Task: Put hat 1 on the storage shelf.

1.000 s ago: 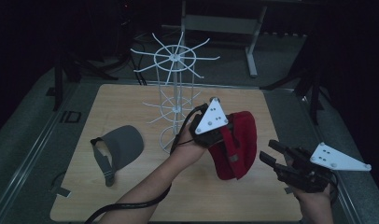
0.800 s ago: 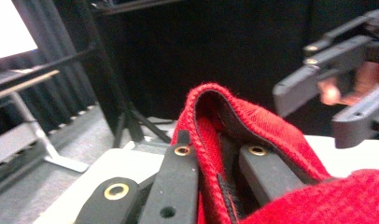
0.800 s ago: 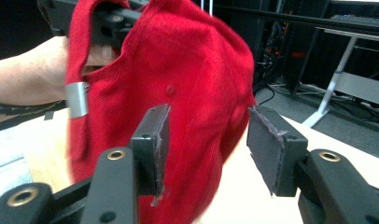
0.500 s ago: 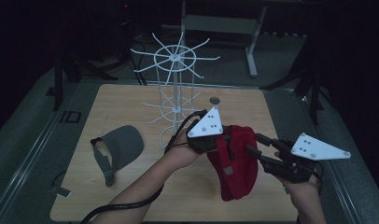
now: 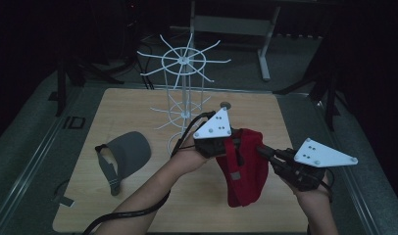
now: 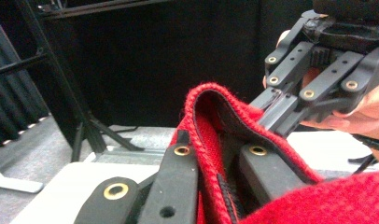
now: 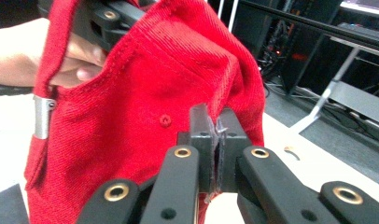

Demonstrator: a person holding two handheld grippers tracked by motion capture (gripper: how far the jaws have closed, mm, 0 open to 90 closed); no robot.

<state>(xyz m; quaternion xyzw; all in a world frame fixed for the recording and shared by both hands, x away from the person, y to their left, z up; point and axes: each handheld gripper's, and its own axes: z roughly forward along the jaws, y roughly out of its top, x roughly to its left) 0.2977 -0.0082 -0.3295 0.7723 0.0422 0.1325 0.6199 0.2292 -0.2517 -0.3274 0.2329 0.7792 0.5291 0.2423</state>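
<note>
**A:** What hangs between the two tools?

**B:** A red cap (image 5: 242, 171), soft woven cloth with visible stitching, held up clear of the wooden table (image 5: 138, 105). It droops in folds below both sets of fingers, its crown sagging toward the person's side of the table.

**A:** How does the left gripper (image 5: 220, 147) hold it?

**B:** Clamped tight. In the left gripper view the jaws are pinched on the cap's rim, red knit edge and dark inner band caught between the pads, the cloth rising just past the fingertips.

**A:** And the right gripper (image 5: 261, 149)?

**B:** Its jaws have just been closing, and they now stand pressed together on the opposite edge. In the right gripper view a thin fold of fabric sits squeezed between the two black pads, with the red panel spread wide just behind them. A small red eyelet lies just left of the fingertips, and a silver metal clasp (image 7: 42, 116) on the strap sits farther left.

**A:** How close are the two grips?

**B:** Near each other, the cap's rim stretched between them.

**A:** Anything else on the table?

**B:** A grey visor (image 5: 123, 154) lies well off beyond the left fingers, and a white wire rack (image 5: 185, 93) stands just behind them.
</note>
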